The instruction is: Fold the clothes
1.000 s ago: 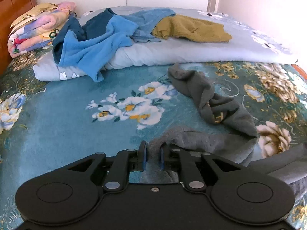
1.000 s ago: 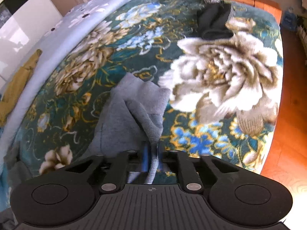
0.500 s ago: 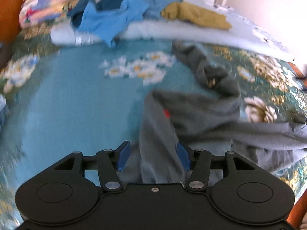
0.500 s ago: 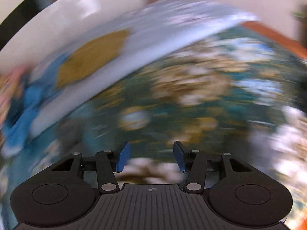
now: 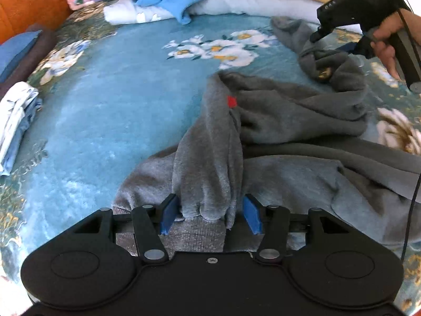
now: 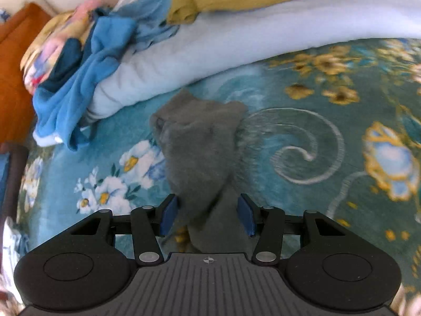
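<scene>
the grey garment (image 5: 302,115) runs lengthwise ahead of the right hand-held gripper (image 6: 208,214), a sleeve between its parted jaws, ungripped; left hand-held gripper (image 5: 210,214) likewise open.

We see a bed (image 5: 110,100) with a teal flowered cover. On it lie a crumpled grey garment (image 5: 289,121), a rolled pale blue quilt (image 6: 223,52) and folded clothes (image 5: 15,121) at its left edge.
</scene>
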### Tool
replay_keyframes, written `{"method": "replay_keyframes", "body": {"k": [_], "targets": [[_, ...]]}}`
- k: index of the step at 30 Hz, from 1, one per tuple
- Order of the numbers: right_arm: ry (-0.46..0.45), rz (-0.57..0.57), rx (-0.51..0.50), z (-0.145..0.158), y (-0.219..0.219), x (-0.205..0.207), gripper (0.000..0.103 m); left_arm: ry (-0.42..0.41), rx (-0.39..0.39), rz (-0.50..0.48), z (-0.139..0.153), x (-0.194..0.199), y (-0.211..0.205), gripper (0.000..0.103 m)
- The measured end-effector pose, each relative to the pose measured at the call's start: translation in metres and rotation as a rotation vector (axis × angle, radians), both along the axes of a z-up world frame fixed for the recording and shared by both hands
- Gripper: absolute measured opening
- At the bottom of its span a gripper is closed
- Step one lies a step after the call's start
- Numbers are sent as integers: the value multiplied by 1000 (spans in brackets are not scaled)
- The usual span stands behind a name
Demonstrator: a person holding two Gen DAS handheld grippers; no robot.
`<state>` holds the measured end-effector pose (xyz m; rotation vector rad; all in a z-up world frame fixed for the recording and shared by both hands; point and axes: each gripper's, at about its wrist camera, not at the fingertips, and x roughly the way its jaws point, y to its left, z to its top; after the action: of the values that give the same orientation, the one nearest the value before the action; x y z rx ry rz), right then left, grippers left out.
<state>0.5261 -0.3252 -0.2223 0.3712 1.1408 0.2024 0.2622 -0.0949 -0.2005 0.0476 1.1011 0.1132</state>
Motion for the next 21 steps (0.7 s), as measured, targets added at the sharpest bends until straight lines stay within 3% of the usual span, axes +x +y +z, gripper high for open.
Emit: {"method": "replay_keyframes", "body": {"k": [3,4,6,9,16,21], "targets": [[-3,24,-5,-6,9,8,46,5,28,29,-2,1,-4,46],[-6,25,-1,-5,11,9,45,5,30,39,-3,2,-3,38],[-18,34,-4,-2,13,12,26,6,23,59,-2,1,-2,33],[-14,39,2,0,12,18,8,9,27,70,0,3,0,17],[-85,-76,55,38,-27,11,6,-38,32,90,24,1,19,11],[-139,-222,84,78,-76,-9,5,-87,92,45,50,1,48,10]]}}
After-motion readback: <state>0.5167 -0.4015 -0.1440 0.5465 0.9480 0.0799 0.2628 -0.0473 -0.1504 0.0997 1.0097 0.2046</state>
